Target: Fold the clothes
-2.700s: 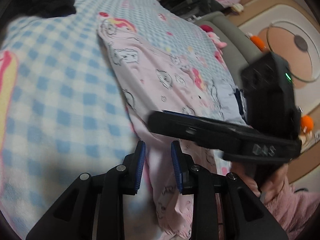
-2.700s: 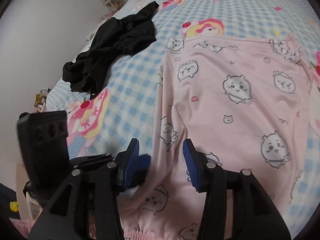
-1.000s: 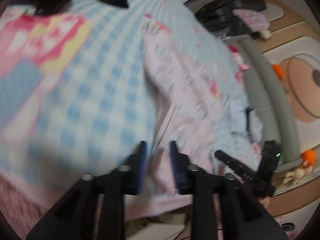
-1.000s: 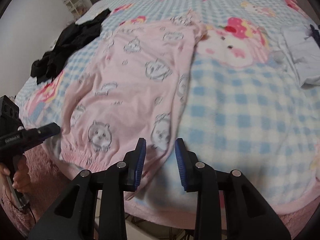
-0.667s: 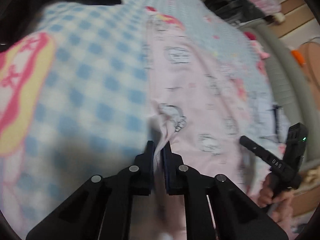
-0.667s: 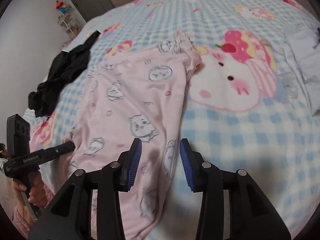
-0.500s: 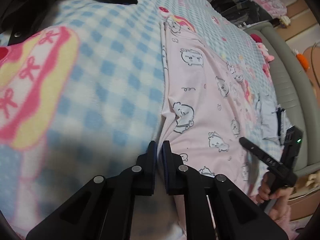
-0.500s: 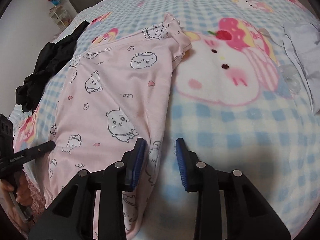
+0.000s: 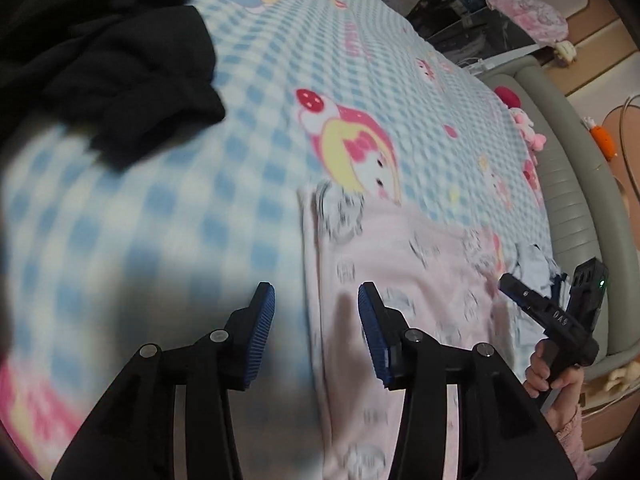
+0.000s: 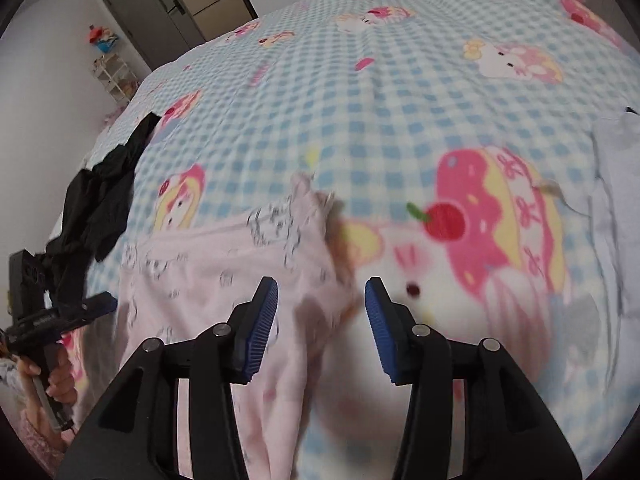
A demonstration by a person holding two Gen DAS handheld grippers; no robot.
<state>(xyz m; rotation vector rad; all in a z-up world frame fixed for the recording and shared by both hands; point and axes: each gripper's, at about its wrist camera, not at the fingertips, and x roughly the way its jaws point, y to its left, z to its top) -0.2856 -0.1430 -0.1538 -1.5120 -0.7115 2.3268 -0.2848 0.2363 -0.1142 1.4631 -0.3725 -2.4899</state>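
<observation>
Looking down the left wrist view first: the left gripper (image 9: 316, 320) has just been spreading its fingers, and they now stand apart with nothing pinched, straddling the left edge of the pink pyjama garment (image 9: 404, 276), which lies flat on the checked bed cover (image 9: 168, 216). Off to the right, the right gripper (image 9: 552, 312) is visible in a hand (image 9: 556, 376), low over the garment's far edge. A black garment (image 9: 104, 56) sits bunched well apart at the upper left.

Over to the right wrist view: fingers here have also just been parting, nothing clamped, and they hang over the pink garment's right edge near its upper corner (image 10: 308, 196). A pale folded item (image 10: 616, 208) lies well apart at the right.

The risk, as I read it: with the picture this blurred, a hasty pinch could gather the plush bed cover along with the fabric, or catch only one layer, and the fold would drag crooked.
</observation>
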